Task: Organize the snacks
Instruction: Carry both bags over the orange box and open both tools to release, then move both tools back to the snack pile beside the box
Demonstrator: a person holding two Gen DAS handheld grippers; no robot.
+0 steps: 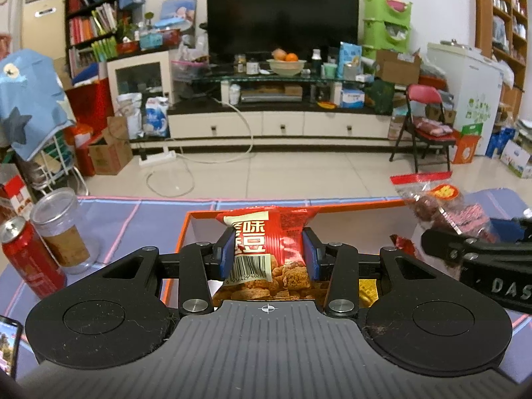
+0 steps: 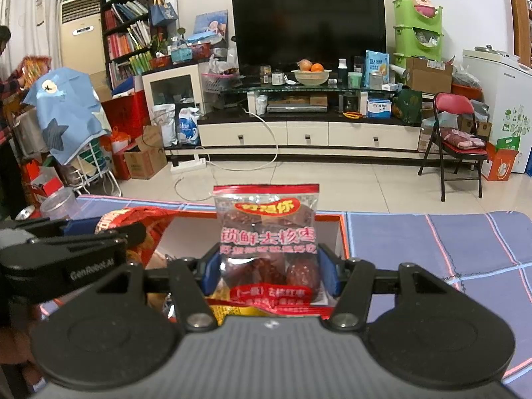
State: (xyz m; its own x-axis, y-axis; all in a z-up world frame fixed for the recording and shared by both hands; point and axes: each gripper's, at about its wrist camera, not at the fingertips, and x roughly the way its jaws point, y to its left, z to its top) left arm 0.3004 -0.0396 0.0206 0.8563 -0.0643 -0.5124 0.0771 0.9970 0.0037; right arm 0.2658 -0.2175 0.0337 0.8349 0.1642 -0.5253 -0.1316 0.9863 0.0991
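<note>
Covering the table, purple checked cloth (image 2: 449, 242); beyond, tiled floor (image 2: 349, 179)

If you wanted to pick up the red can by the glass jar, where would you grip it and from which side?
Grip the red can around its mid-body, coming from its open near side. It stands upright, if a little tilted in this fisheye view, so its round wall offers two opposite faces. The glass jar stands close behind it to the right, so a far-side approach looks blocked.

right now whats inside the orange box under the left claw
Yellow and red snack packets lie in the orange box; the held red bag and left claw cover the rest.
</note>
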